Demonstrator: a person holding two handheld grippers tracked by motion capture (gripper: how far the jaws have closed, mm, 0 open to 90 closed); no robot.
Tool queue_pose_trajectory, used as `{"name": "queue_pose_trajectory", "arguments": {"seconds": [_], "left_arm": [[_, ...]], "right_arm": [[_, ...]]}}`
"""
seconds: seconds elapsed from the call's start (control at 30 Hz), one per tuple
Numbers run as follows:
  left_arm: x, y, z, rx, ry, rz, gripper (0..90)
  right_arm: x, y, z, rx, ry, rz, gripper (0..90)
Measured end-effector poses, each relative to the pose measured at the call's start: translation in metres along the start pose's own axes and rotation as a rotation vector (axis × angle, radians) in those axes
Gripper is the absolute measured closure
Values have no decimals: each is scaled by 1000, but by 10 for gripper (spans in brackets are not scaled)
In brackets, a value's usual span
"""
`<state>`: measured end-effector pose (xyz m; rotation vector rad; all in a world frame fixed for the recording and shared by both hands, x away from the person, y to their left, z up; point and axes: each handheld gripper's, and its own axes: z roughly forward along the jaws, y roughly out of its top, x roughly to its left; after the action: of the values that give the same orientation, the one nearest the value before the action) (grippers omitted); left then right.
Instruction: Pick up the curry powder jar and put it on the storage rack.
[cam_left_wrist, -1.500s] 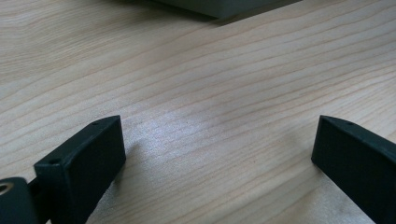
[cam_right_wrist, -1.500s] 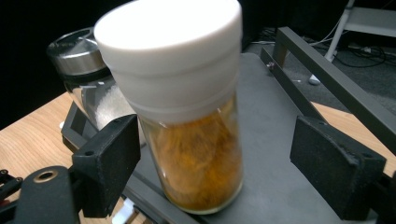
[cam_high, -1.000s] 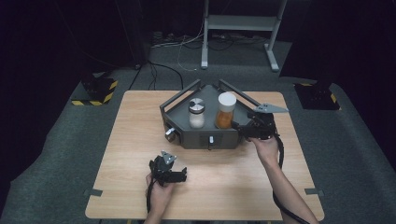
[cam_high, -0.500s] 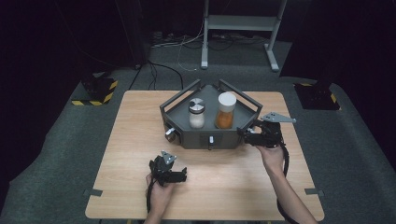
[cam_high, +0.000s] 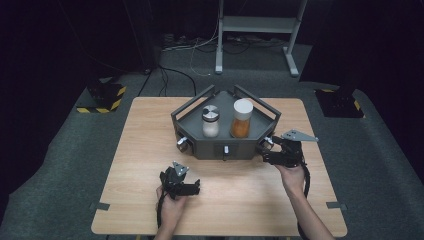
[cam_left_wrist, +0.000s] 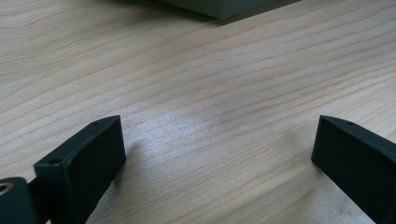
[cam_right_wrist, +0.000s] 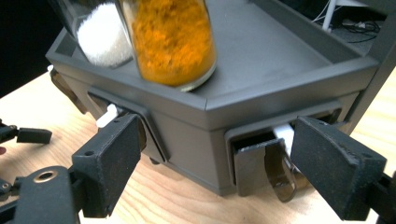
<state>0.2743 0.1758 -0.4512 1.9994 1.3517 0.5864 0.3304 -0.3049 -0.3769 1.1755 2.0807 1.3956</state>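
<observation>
A dark grey rack (cam_high: 200, 149) with small drawers in its front faces stands mid-table. On its top tray stand a jar of white powder (cam_high: 210, 121) with a silver lid and a taller jar of orange powder (cam_high: 242, 119) with a white lid. My right gripper (cam_high: 269, 149) is open at the rack's right front face. Seen from the right gripper (cam_right_wrist: 219, 154), its jaws straddle the rack's corner, and the drawer (cam_right_wrist: 261, 161) with a white knob (cam_right_wrist: 282, 133) is slightly pulled out beside the right jaw. My left gripper (cam_high: 194, 187) rests open on bare wood (cam_left_wrist: 215, 135).
The wooden table (cam_high: 135, 150) has free room in front of the rack and on both sides. Two more drawer knobs show, at the left front (cam_high: 182, 143) and the centre front (cam_high: 226, 149). A metal stand (cam_high: 255, 25) and cables lie on the floor beyond.
My right gripper has come down and toward the table's right front, from beside the orange jar to the rack's right drawer. The left gripper has stayed put.
</observation>
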Motion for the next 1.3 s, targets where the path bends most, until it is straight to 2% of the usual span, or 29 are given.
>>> {"name": "queue_pose_trajectory", "arguments": {"seconds": [0.23, 0.43, 0.77, 1.3], "left_arm": [[0, 0, 0, 0, 0, 0, 28], [0, 0, 0, 0, -1, 0, 28], [0, 0, 0, 0, -1, -1, 28], [0, 0, 0, 0, 0, -1, 27]], "right_arm": [[2, -13, 2, 9, -3, 9, 161], [4, -30, 6, 14, 3, 39, 161], [11, -49, 15, 52, -1, 50, 161], [31, -59, 33, 136, -44, 3, 162]]}}
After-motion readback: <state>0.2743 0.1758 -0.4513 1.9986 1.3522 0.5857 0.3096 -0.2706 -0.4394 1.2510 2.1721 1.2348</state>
